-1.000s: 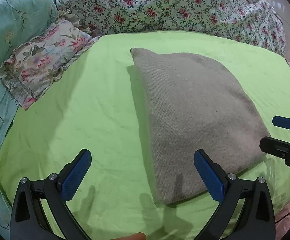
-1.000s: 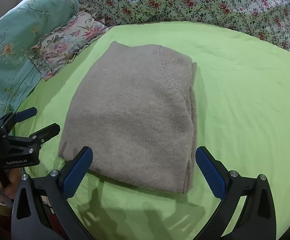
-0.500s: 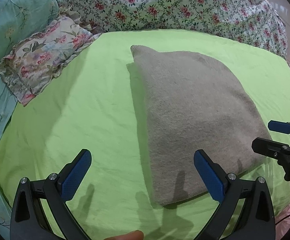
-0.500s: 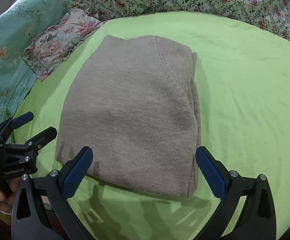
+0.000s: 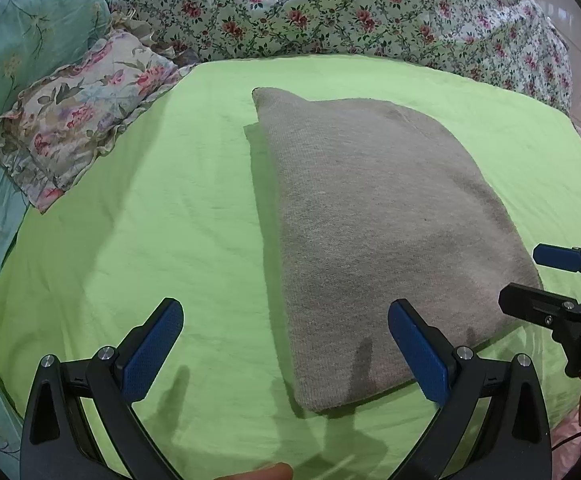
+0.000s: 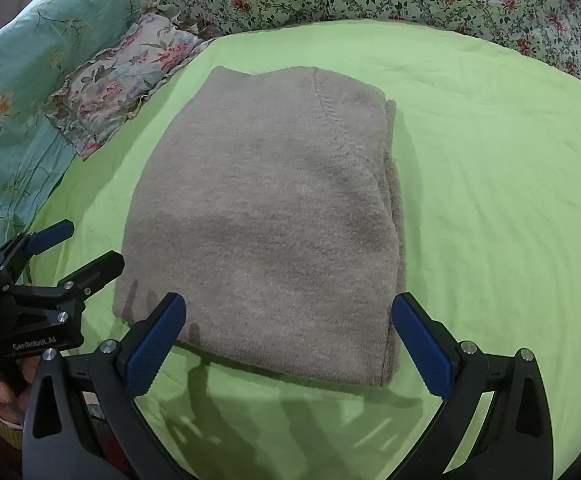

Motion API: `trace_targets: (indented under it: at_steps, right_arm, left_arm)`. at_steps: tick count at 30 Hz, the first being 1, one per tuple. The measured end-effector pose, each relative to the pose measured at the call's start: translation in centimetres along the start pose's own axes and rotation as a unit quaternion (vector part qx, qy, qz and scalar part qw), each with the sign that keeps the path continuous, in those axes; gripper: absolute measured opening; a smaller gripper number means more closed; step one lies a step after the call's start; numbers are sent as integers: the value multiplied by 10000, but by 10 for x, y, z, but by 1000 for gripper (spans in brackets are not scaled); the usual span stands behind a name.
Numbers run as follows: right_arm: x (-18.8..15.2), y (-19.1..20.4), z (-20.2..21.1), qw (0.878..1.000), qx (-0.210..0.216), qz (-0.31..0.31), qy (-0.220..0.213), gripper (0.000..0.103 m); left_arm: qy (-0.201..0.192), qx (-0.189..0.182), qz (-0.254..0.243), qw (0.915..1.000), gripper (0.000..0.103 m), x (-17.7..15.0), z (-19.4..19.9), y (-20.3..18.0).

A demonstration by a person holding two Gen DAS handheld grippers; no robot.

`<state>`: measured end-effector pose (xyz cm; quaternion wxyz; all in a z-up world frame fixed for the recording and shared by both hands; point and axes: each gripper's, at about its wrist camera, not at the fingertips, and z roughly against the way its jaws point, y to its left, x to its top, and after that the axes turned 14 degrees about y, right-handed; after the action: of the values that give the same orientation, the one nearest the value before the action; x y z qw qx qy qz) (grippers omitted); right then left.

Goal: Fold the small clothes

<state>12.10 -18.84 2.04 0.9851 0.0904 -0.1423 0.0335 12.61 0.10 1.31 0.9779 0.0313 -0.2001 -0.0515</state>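
A grey knit garment (image 5: 382, 232) lies folded into a thick rectangle on the green sheet (image 5: 150, 220); it also shows in the right wrist view (image 6: 266, 224), with stacked fold edges along its right side. My left gripper (image 5: 286, 348) is open and empty, just short of the garment's near left corner. My right gripper (image 6: 290, 344) is open and empty, hovering at the garment's near edge. Each gripper shows in the other's view, the right one (image 5: 538, 284) at the garment's right corner, the left one (image 6: 78, 248) at its left corner.
A floral pillow (image 5: 78, 120) and a teal floral quilt (image 5: 18, 28) lie at the left. A white floral quilt (image 5: 330, 4) is bunched along the far edge of the bed. The green sheet (image 6: 490, 200) stretches to the right of the garment.
Both grippers have moved slightly forward toward the garment's near edge. Both stay open. The garment has not moved.
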Motion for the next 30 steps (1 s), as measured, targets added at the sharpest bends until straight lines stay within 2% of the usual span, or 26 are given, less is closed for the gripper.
trace_targets:
  at_steps: [30]
  right_arm:
    - [-4,11,12,9999,5,-16,-115,103]
  left_arm:
    - [-124,-16,-21,9999,102,-1,12,0]
